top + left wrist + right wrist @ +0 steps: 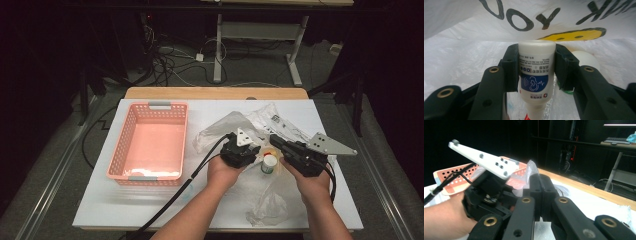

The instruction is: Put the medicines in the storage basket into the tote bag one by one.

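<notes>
A white bottle [536, 75] with a blue ear-symbol label sits between the pads of my left gripper [537, 53], which is shut on it inside a white plastic bag [461, 57] printed with black letters and a yellow smiley. In the high view the left gripper [256, 152] reaches right into the crumpled bag [265, 205] at the table's middle. My right gripper [276, 142] is just to its right, jaws pressed together on a fold of the bag's film [532, 168]. A second bottle [269, 164] with a white cap and green body lies in the bag between the two grippers.
An empty pink perforated basket [150, 106] stands on the left of the white table [100, 200]. Its rim [446, 180] is behind the left hand in the right gripper view. Black cables trail off the front edge. A wooden strip [215, 93] edges the table's far side.
</notes>
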Tool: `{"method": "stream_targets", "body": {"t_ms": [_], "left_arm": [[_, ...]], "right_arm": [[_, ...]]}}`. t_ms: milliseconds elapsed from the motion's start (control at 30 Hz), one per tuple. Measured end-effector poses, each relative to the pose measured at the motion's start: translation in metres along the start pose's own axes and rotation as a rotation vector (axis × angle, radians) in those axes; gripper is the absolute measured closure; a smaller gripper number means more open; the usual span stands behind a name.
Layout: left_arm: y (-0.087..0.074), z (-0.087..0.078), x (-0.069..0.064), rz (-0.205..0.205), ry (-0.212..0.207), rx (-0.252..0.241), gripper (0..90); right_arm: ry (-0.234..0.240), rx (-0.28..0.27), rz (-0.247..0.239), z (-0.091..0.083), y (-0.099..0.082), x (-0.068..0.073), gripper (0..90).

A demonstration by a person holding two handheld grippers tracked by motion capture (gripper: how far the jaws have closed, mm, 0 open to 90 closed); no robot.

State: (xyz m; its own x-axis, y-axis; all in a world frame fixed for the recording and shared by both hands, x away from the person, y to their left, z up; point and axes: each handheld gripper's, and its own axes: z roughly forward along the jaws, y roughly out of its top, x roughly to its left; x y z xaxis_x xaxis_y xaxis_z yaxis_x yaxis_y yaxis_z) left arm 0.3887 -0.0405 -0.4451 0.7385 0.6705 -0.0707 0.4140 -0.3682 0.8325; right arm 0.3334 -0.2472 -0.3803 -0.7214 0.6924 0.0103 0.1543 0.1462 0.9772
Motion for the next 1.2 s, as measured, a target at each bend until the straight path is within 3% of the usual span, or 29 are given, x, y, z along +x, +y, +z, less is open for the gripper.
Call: {"method": "stream_targets", "body": {"t_ms": [233, 300, 333, 533, 667, 767, 833, 1000, 1200], "left_arm": [[0.004, 0.015, 0.005, -0.046, 0.019, -0.003, 56.5], [0.005, 0.013, 0.007, -0.061, 0.015, -0.012, 46.1], [0.005, 0.012, 0.006, -0.049, 0.011, -0.011, 44.1], [-0.006, -0.011, 0.002, -0.033, -0.040, -0.015, 41.1], [-0.020, -0.029, 0.000, -0.034, -0.100, 0.000, 39.4], [-0.034, -0.042, -0.002, -0.028, -0.117, -0.001, 39.4], [-0.042, -0.049, -0.002, -0.017, -0.119, 0.011, 39.3], [-0.063, -0.065, 0.000, -0.055, -0.094, 0.051, 37.0], [-0.083, -0.080, -0.004, -0.038, -0.082, 0.110, 32.7]], "right_arm": [[-0.003, -0.007, 0.000, -0.002, 0.000, -0.001, 90.0], [-0.002, -0.003, 0.000, -0.002, 0.000, -0.002, 90.0], [-0.002, -0.003, 0.000, -0.002, -0.001, -0.002, 90.0], [-0.003, -0.003, 0.003, -0.002, 0.000, 0.000, 90.0], [-0.001, -0.002, -0.014, -0.001, 0.000, 0.000, 90.0], [-0.001, 0.008, -0.015, 0.000, 0.000, 0.002, 90.0], [-0.002, 0.009, -0.016, 0.001, -0.001, 0.003, 90.0], [0.000, 0.022, -0.025, 0.002, -0.002, 0.005, 90.0], [0.003, 0.033, -0.030, 0.004, -0.003, 0.006, 90.0]]}}
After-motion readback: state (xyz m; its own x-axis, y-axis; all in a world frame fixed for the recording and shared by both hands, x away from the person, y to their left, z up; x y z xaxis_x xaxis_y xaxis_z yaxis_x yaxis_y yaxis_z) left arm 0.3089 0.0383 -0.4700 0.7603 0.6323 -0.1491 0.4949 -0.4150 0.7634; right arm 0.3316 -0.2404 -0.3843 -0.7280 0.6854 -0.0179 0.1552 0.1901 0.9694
